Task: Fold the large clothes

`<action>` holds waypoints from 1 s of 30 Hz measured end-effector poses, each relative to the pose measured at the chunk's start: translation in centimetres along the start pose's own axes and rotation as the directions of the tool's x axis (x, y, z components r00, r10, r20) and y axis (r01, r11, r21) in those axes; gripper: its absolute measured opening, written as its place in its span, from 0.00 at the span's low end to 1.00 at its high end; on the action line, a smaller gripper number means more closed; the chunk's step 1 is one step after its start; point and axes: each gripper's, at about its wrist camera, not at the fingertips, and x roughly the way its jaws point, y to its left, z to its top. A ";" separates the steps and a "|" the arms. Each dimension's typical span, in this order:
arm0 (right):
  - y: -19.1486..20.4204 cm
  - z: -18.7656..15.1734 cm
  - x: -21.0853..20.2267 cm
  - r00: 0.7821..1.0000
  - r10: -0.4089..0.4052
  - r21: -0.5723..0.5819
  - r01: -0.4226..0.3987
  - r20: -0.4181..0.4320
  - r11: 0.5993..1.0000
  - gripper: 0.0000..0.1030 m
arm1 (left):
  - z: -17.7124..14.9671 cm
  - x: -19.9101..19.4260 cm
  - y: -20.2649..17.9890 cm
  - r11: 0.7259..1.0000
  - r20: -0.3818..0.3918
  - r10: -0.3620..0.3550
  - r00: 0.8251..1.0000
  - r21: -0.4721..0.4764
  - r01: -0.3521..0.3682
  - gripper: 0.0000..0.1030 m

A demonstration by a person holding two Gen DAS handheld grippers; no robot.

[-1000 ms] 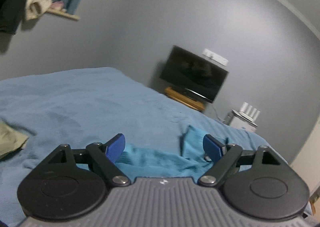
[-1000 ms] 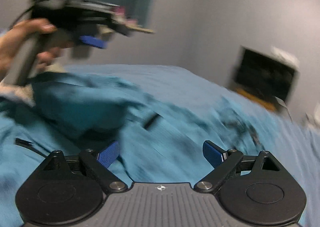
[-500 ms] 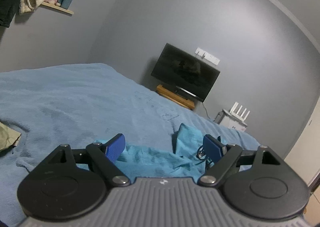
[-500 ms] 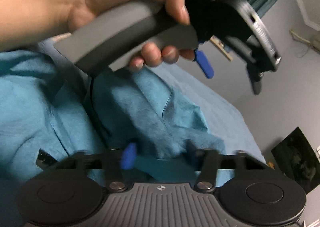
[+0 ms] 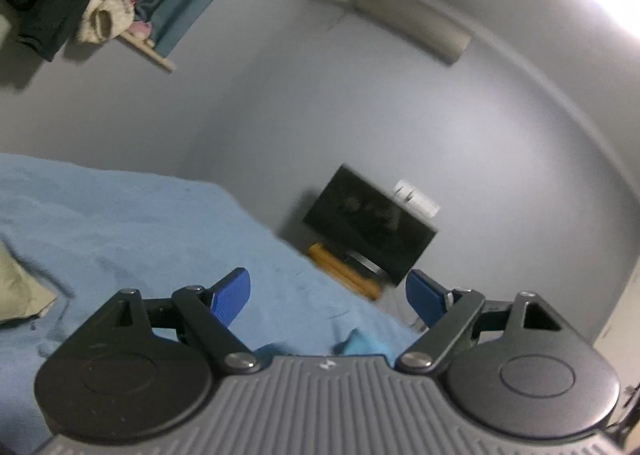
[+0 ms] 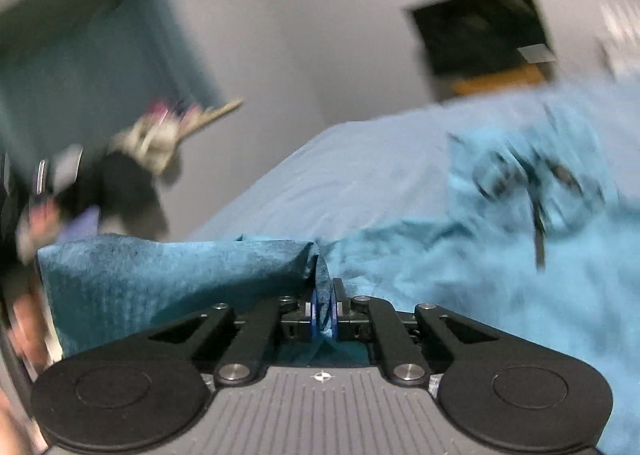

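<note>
Blue bed (image 5: 120, 223) either way: right tongs (image 6: 325, 309) just snapped onto the teal garment (image 6: 180, 267), left tongs (image 5: 328, 295) spread, empty.

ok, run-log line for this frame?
phase: grasp | right gripper: shut on teal garment edge | left gripper: open, empty | surface: bed

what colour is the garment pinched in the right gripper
Teal blue, plain; the garment shows best in the right wrist view, clamped in the right gripper.

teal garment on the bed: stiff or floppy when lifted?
Likely floppy: the garment sags and bunches where the right tongs pinch it. Probably light, since one thin pinch holds a fold up. It may drag across the bed.
</note>
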 end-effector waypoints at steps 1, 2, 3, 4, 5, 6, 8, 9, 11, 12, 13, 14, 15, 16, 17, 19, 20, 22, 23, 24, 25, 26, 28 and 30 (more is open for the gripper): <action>-1.5 0.5 -0.3 1.000 0.008 0.082 -0.008 0.007 0.997 0.07 | -0.5 0.5 0.3 1.000 -0.023 0.023 0.999 0.011 -0.023 0.82; -2.8 0.7 -0.6 1.000 0.015 0.163 -0.018 0.015 0.986 0.07 | -1.0 1.1 0.5 0.999 -0.048 0.041 0.998 0.019 -0.041 0.82; -4.3 0.6 -1.0 0.999 0.024 0.247 -0.031 0.028 0.969 0.07 | -1.5 1.7 0.6 0.998 -0.076 0.059 0.995 0.025 -0.057 0.82; -5.5 0.6 -1.3 0.999 0.030 0.320 -0.043 0.043 0.946 0.07 | -2.0 2.3 0.8 0.997 -0.107 0.071 0.992 0.031 -0.068 0.82; -7.1 0.8 -0.9 0.998 0.033 0.384 -0.052 0.056 0.922 0.07 | -2.5 3.0 1.0 0.996 -0.143 0.081 0.986 0.035 -0.077 0.82; -8.3 0.5 -0.5 0.997 0.031 0.438 -0.056 0.064 0.897 0.07 | -3.0 3.5 1.1 0.996 -0.175 0.088 0.981 0.042 -0.082 0.82; -10.6 -0.1 -1.3 0.996 0.024 0.548 -0.066 0.083 0.834 0.07 | -4.0 4.8 1.1 0.994 -0.232 0.101 0.967 0.068 -0.088 0.82; -11.8 -0.6 -1.8 0.996 0.015 0.595 -0.066 0.091 0.801 0.07 | -4.5 5.3 1.0 0.992 -0.252 0.110 0.961 0.085 -0.091 0.82; -13.6 -1.5 -2.7 0.995 -0.008 0.653 -0.060 0.101 0.755 0.07 | -5.4 6.1 0.8 0.987 -0.288 0.129 0.949 0.131 -0.094 0.82; -14.3 -2.1 -3.1 0.994 -0.026 0.677 -0.050 0.103 0.734 0.07 | -5.9 6.4 0.6 0.984 -0.305 0.136 0.943 0.155 -0.092 0.82; -15.1 -2.6 -3.4 0.994 -0.040 0.698 -0.042 0.101 0.715 0.07 | -6.3 6.6 0.6 0.981 -0.317 0.141 0.938 0.173 -0.089 0.82; -15.9 -3.0 -3.4 0.994 -0.052 0.718 -0.034 0.097 0.695 0.07 | -6.8 7.0 0.4 0.977 -0.331 0.146 0.932 0.194 -0.084 0.82; -17.0 -3.6 -3.6 0.993 -0.067 0.738 -0.023 0.092 0.674 0.07 | -6.8 7.5 0.1 0.974 -0.340 0.150 0.928 0.210 -0.081 0.82; -17.7 -4.0 -3.6 0.993 -0.084 0.749 -0.009 0.086 0.662 0.08 | -7.6 7.7 -0.2 0.971 -0.352 0.152 0.924 0.226 -0.074 0.82; -18.3 -4.3 -3.8 0.991 -0.108 0.752 0.014 0.077 0.659 0.10 | -8.0 8.0 -0.4 0.968 -0.364 0.153 0.919 0.242 -0.065 0.82; -19.5 -4.8 -4.2 0.982 -0.183 0.750 0.086 0.048 0.656 0.19 | -8.6 8.4 -0.8 0.962 -0.389 0.153 0.908 0.269 -0.046 0.82; -20.0 -5.1 -4.6 0.974 -0.225 0.751 0.123 0.035 0.649 0.25 | -9.1 8.7 -1.3 0.957 -0.401 0.155 0.903 0.289 -0.036 0.82; -20.6 -5.4 -5.4 0.962 -0.273 0.741 0.166 0.025 0.651 0.34 | -9.9 8.9 -1.8 0.943 -0.414 0.166 0.895 0.332 -0.021 0.82; -20.7 -5.3 -5.7 0.954 -0.299 0.726 0.188 0.025 0.661 0.37 | -10.3 9.1 -2.0 0.936 -0.420 0.171 0.891 0.351 -0.015 0.82; -20.7 -5.2 -6.0 0.948 -0.317 0.707 0.206 0.027 0.676 0.39 | -10.6 9.1 -2.3 0.932 -0.425 0.174 0.888 0.363 -0.009 0.82; -20.4 -5.0 -6.1 0.944 -0.330 0.683 0.223 0.028 0.696 0.43 | -11.0 9.3 -2.4 0.928 -0.432 0.176 0.884 0.373 -0.003 0.82; -20.0 -4.7 -6.0 0.941 -0.338 0.650 0.238 0.030 0.721 0.46 | -11.1 9.5 -2.5 0.926 -0.441 0.177 0.880 0.377 0.002 0.82; -18.9 -4.2 -5.5 0.938 -0.346 0.582 0.264 0.032 0.769 0.50 | -11.6 9.9 -2.5 0.929 -0.462 0.175 0.869 0.371 0.011 0.82; -17.6 -3.5 -4.7 0.940 -0.341 0.499 0.286 0.021 0.818 0.55 | -12.2 10.3 -2.5 0.933 -0.490 0.167 0.855 0.358 0.023 0.82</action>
